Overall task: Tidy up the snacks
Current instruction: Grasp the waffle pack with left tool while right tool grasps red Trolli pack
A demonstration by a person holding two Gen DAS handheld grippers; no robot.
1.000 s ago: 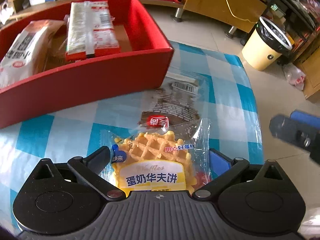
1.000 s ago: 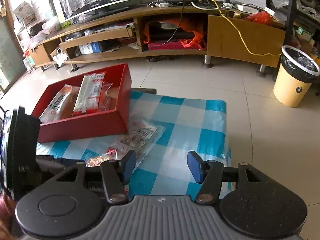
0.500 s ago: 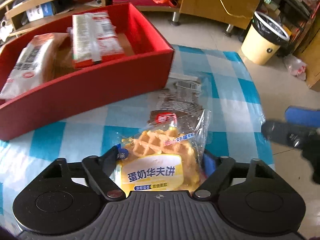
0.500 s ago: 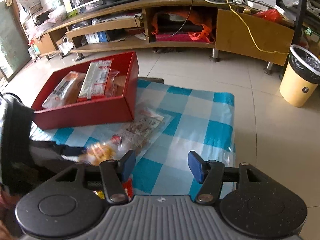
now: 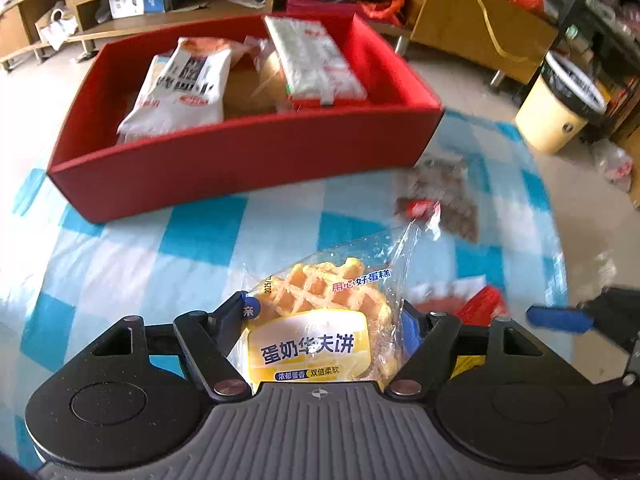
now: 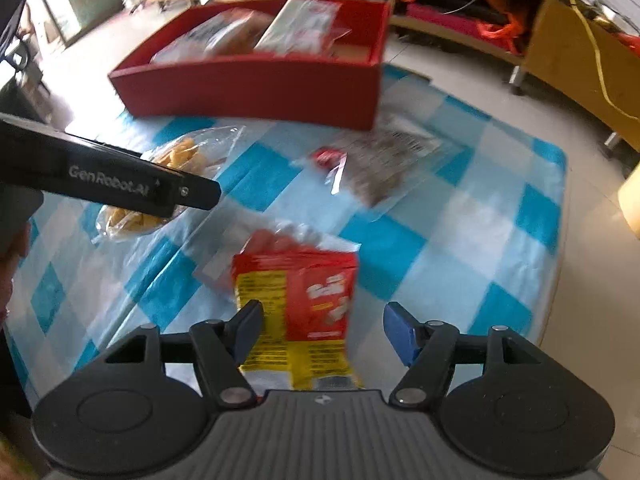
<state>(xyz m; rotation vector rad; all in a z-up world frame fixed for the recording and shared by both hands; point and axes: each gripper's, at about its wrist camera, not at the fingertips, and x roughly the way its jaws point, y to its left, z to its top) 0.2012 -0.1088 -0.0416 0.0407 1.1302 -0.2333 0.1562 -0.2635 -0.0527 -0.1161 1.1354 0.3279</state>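
Two risks show. Left wrist view: the left gripper [image 5: 324,320] has just been closing and its fingers clench the waffle pack [image 5: 316,320], lifted over the tabletop [image 5: 200,248] short of the red box [image 5: 240,160]; slick film could slip.

Right wrist view: the right gripper [image 6: 320,320] has just been opening; its fingers straddle the red packet [image 6: 304,300] without pressing, and a skewed close may crumple it.

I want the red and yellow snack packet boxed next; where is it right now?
In the right wrist view, the red and yellow packet lies on the checked cloth between the right gripper's open jaws, nearer than the red box.
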